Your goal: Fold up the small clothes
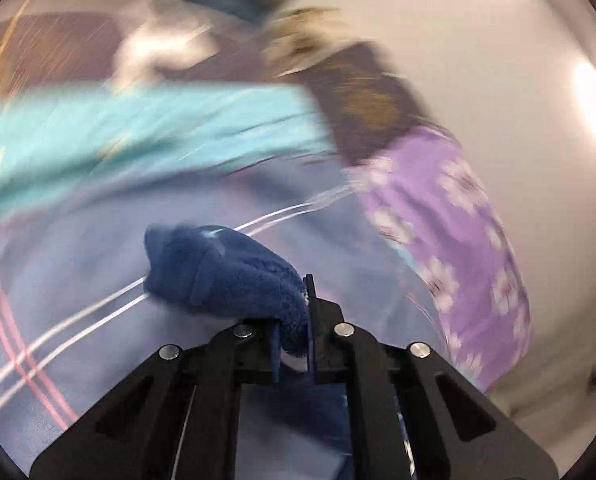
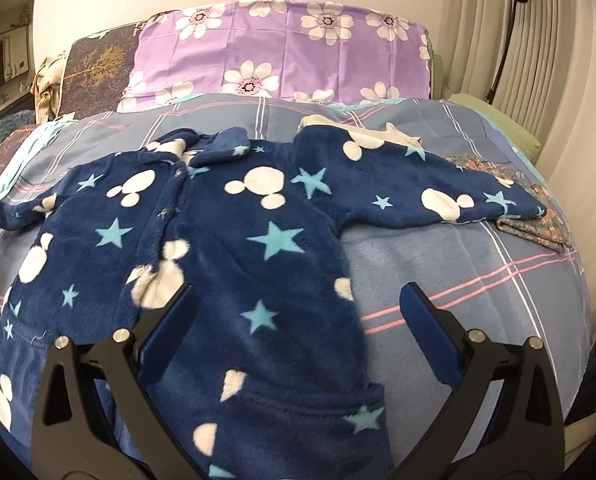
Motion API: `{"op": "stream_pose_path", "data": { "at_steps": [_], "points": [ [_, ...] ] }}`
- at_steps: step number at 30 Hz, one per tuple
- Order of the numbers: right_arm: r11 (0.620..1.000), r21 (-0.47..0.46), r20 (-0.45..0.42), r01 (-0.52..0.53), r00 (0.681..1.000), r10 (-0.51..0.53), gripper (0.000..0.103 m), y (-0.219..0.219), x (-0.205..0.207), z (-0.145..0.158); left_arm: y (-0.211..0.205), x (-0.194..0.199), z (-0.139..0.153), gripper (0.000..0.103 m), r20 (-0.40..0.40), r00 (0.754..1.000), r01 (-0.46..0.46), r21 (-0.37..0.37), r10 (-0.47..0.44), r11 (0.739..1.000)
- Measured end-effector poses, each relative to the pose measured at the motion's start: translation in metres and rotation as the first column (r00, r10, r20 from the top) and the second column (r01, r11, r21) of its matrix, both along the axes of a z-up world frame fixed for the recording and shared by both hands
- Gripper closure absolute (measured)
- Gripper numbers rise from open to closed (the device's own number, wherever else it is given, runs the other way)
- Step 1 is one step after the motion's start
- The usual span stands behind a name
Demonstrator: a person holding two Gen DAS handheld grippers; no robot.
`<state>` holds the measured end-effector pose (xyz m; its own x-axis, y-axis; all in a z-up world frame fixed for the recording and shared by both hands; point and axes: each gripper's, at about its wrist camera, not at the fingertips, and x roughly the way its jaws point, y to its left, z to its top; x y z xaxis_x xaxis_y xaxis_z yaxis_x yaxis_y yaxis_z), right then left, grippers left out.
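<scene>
My left claw (image 1: 294, 344) is clenched on a wad of dark blue fleece (image 1: 226, 272), the pads pinched tight with the plush bulging out ahead of them. That view is smeared with blur, so I can't say for sure which part of the garment I've got; my guess is the left sleeve end. Behind it I make out the plaid bedsheet (image 1: 78, 280), a turquoise cloth (image 1: 138, 136) and the purple flowered pillow (image 1: 449, 208).

My right claw (image 2: 298, 312) is released, jaws spread wide with nothing touching the pads, hovering low over the near part of the fleece pajama top (image 2: 234, 232). The top lies face up on the plaid bedsheet (image 2: 457, 264), collar at the far side toward the purple flowered pillow (image 2: 282, 52), hem running near, under my right claw. So the body's long axis runs near to far, and the sleeves cross it: the right sleeve (image 2: 449, 192) stretches out flat to the right, its cuff resting on a patterned cloth (image 2: 545, 216).

That's the relation that counts: the right sleeve lies far and right of my open claw, and my right hand is the nearer one to it. I'd judge the next fold brings the sleeves in across the chest.
</scene>
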<state>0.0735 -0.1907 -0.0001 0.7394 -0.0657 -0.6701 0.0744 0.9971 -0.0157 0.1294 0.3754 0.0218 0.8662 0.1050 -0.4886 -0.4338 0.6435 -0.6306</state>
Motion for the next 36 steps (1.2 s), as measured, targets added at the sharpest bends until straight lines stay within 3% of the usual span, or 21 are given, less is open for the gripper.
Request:
{"op": "stream_pose_path", "data": {
  "at_steps": [2, 4, 7, 8, 11, 12, 14, 16, 18, 20, 22, 25, 29, 32, 33, 35, 36],
  "points": [
    [0.999, 0.044, -0.007, 0.005, 1.000, -0.005, 0.002, -0.007, 0.004, -0.001, -0.045, 0.014, 0.038, 0.094, 0.048, 0.993, 0.105, 0.125, -0.111, 0.987],
    [0.996, 0.084, -0.015, 0.011, 1.000, -0.010, 0.002, -0.014, 0.007, -0.004, -0.111, 0.027, 0.072, 0.094, 0.076, 0.963, 0.232, 0.262, -0.259, 0.937],
    [0.995, 0.101, -0.022, 0.026, 0.999, -0.023, 0.002, -0.023, 0.010, -0.007, -0.211, 0.039, 0.093, 0.094, 0.050, 0.886, 0.401, 0.418, -0.462, 0.815],
    [0.994, 0.103, -0.023, 0.031, 0.999, -0.029, 0.002, -0.027, 0.010, -0.008, -0.252, 0.045, 0.092, 0.094, 0.027, 0.846, 0.463, 0.458, -0.532, 0.759],
    [0.992, 0.117, -0.030, 0.049, 0.999, -0.046, 0.002, -0.041, 0.011, -0.011, -0.330, 0.053, 0.070, 0.093, -0.039, 0.760, 0.574, 0.507, -0.648, 0.643],
    [0.991, 0.124, -0.032, 0.053, 0.998, -0.050, 0.002, -0.046, 0.011, -0.011, -0.361, 0.060, 0.056, 0.093, -0.078, 0.723, 0.621, 0.509, -0.687, 0.596],
    [0.988, 0.141, -0.030, 0.061, 0.998, -0.058, 0.002, -0.058, 0.012, -0.011, -0.401, 0.066, 0.027, 0.087, -0.146, 0.663, 0.695, 0.484, -0.735, 0.531],
    [0.987, 0.151, -0.031, 0.054, 0.998, -0.050, 0.013, -0.067, 0.014, -0.010, -0.437, 0.064, -0.007, 0.074, -0.242, 0.583, 0.775, 0.451, -0.775, 0.442],
    [0.983, 0.181, -0.040, 0.025, 0.999, -0.018, 0.022, -0.074, 0.017, -0.010, -0.448, 0.057, -0.023, 0.069, -0.292, 0.545, 0.806, 0.440, -0.786, 0.396],
    [0.973, 0.231, -0.060, -0.012, 0.998, 0.026, 0.031, -0.080, 0.023, -0.012, -0.434, 0.044, -0.030, 0.063, -0.305, 0.546, 0.806, 0.445, -0.781, 0.390],
    [0.953, 0.299, -0.090, -0.052, 0.993, 0.082, 0.035, -0.082, 0.036, -0.015, -0.410, 0.035, -0.030, 0.054, -0.315, 0.564, 0.792, 0.468, -0.763, 0.392],
    [0.918, 0.377, -0.115, -0.124, 0.977, 0.179, 0.034, -0.073, 0.059, -0.017, -0.375, 0.018, -0.038, 0.041, -0.354, 0.634, 0.739, 0.541, -0.687, 0.403],
    [0.891, 0.413, -0.154, -0.189, 0.950, 0.273, 0.029, -0.047, 0.104, -0.026, -0.314, 0.011, -0.065, 0.039, -0.480, 0.722, 0.685, 0.597, -0.498, 0.418],
    [0.889, 0.421, -0.209, -0.179, 0.935, 0.287, 0.026, -0.030, 0.143, -0.040, -0.277, 0.017, -0.081, 0.039, -0.551, 0.755, 0.655, 0.620, -0.355, 0.432],
    [0.898, 0.409, -0.228, -0.164, 0.934, 0.275, 0.025, -0.026, 0.156, -0.045, -0.265, 0.020, -0.086, 0.039, -0.564, 0.762, 0.645, 0.617, -0.318, 0.451],
    [0.922, 0.370, -0.268, -0.115, 0.937, 0.224, 0.025, -0.014, 0.184, -0.057, -0.243, 0.031, -0.090, 0.039, -0.570, 0.767, 0.627, 0.570, -0.295, 0.530],
    [0.930, 0.356, -0.277, -0.091, 0.940, 0.198, 0.024, -0.008, 0.196, -0.061, -0.229, 0.038, -0.091, 0.039, -0.557, 0.776, 0.607, 0.529, -0.297, 0.593]
  ]
}}
